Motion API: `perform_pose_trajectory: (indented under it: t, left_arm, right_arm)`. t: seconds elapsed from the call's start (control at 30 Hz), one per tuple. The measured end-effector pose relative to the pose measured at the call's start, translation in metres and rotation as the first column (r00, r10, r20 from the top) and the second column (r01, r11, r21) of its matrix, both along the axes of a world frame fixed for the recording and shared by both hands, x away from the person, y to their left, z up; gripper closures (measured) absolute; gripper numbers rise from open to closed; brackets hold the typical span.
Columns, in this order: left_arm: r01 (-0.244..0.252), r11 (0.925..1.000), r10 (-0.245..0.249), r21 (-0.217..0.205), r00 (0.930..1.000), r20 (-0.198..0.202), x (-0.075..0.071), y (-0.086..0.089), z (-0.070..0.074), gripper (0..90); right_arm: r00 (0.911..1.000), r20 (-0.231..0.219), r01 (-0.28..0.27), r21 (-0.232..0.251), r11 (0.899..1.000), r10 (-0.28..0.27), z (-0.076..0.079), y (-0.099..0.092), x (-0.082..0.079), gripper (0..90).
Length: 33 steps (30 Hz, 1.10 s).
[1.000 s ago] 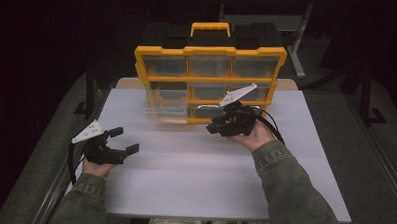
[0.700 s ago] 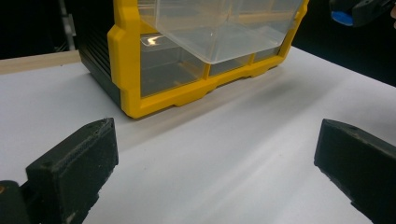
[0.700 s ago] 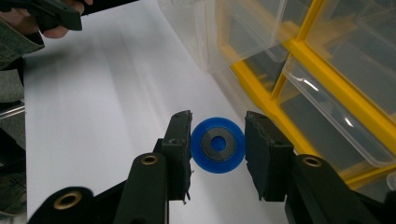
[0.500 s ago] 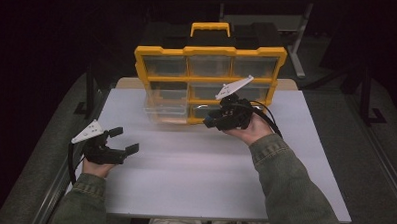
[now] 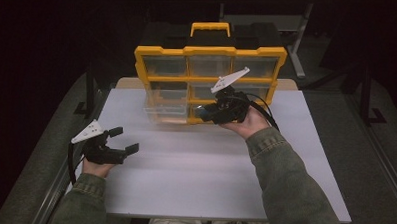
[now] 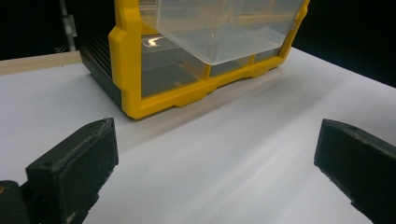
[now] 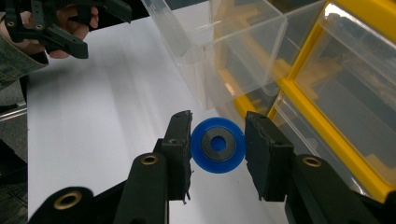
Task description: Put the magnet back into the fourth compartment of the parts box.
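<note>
The white table [image 5: 194,182] is sitting in a dark room. Near its back edge, the right gripper [image 7: 218,145] is squeezing a blue wheel [image 7: 218,145] beside the pulled-out clear drawer [image 7: 224,46] of the yellow box [image 5: 208,52]. The wheel might be bumping the drawer's wall and slipping out. The left gripper [image 5: 119,141] is waiting open near the left edge.

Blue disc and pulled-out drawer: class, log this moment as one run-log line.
right gripper: shut on blue disc | left gripper: open, over table | clear drawer: pulled out of yellow organizer
</note>
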State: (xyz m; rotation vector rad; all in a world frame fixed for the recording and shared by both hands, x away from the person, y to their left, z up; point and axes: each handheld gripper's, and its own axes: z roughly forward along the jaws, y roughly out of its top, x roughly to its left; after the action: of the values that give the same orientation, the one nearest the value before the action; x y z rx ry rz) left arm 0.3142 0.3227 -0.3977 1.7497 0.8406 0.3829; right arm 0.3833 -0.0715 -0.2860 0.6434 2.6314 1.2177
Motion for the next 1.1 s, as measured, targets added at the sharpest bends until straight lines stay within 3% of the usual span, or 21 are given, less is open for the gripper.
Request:
perform_pose_trajectory:
  t: [1.1]
  left_arm:
    - [0.001, 1.0, -0.001, -0.002, 1.0, 0.0, 0.001, 0.0, 0.0, 0.0]
  right_arm:
    - [0.9989, 0.045, -0.013, 0.005, 1.0, 0.012, 0.034, 0.021, 0.015, 61.3]
